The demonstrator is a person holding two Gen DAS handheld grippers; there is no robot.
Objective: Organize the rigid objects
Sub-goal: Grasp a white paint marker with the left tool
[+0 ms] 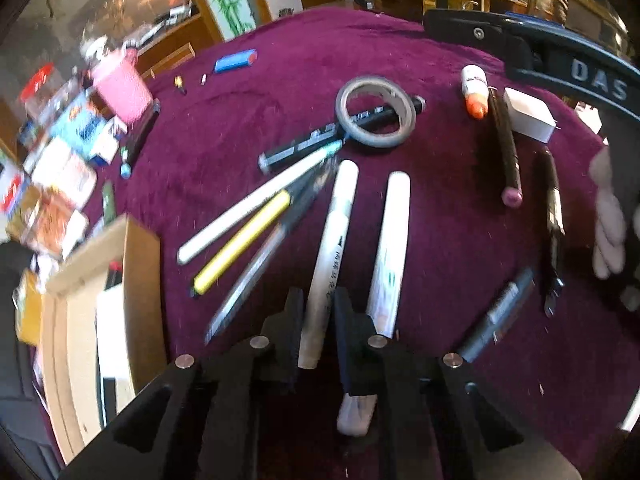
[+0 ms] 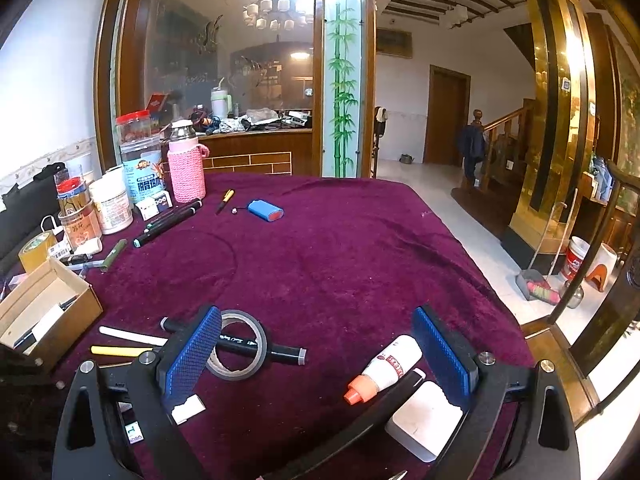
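In the left wrist view my left gripper (image 1: 318,304) is shut on a white marker (image 1: 330,256) that points away over the purple cloth. Beside it lie another white marker (image 1: 390,256), a yellow pen (image 1: 242,254), a long white pen (image 1: 256,206) and a grey tape roll (image 1: 376,111) over a black marker (image 1: 320,136). My right gripper (image 2: 316,344) is open and empty above the cloth, with blue pads (image 2: 192,356). A glue tube (image 2: 384,368) with an orange cap, a black pen and a white adapter (image 2: 424,420) lie between its fingers.
An open cardboard box (image 1: 100,304) stands at the left; it also shows in the right wrist view (image 2: 44,312). Jars, a pink-sleeved flask (image 2: 186,168) and small boxes crowd the far left. A blue battery pack (image 2: 266,210) lies mid-table. The table edge drops to the floor at right.
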